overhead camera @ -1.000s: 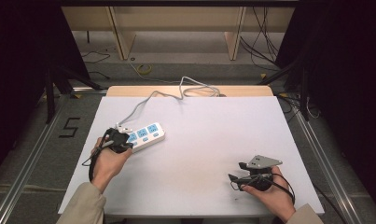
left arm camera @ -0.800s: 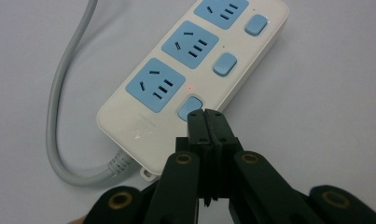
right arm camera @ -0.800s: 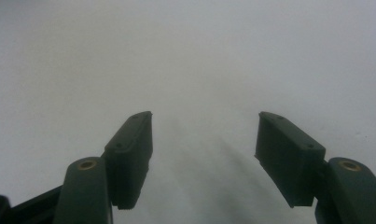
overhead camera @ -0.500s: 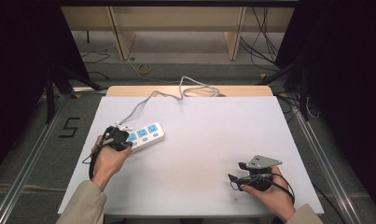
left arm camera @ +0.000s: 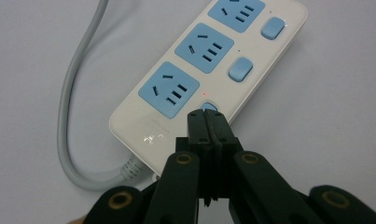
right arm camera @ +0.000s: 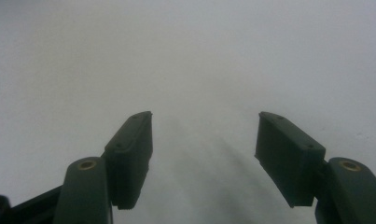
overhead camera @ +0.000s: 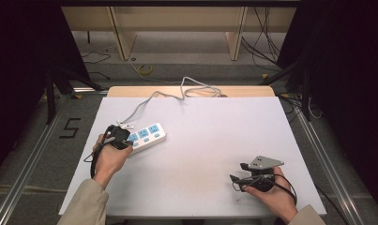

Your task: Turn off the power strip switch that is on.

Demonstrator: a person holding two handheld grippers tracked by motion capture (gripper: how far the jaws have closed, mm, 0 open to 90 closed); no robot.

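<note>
A: What is the biggest thing here?

B: The white table point(overhead camera: 200, 140). It is holding everything else.

A: And what is lying on it?

B: A white power strip point(overhead camera: 144, 137) is lying near the left edge of the table, about halfway between the front and back edges. It is sitting at a slant. It has three blue sockets, and a blue button beside each one. Its grey cord point(overhead camera: 177, 91) is running away to the back edge and curling there.

A: What is the left gripper point(overhead camera: 117, 136) doing?

B: A hand point(overhead camera: 109, 157) is holding it at the near end of the strip. In the left gripper view its two black jaws are pressed together with no gap. The tips are sitting right on the nearest blue button point(left arm camera: 210, 107). A tiny red light point(left arm camera: 205, 94) is glowing just beside that button.

A: And the right gripper point(overhead camera: 238, 174)?

B: The other hand point(overhead camera: 271, 197) is holding it near the front right corner of the table, well apart from the strip. In the right gripper view its jaws are standing wide apart, with nothing between them, just bare table.
</note>
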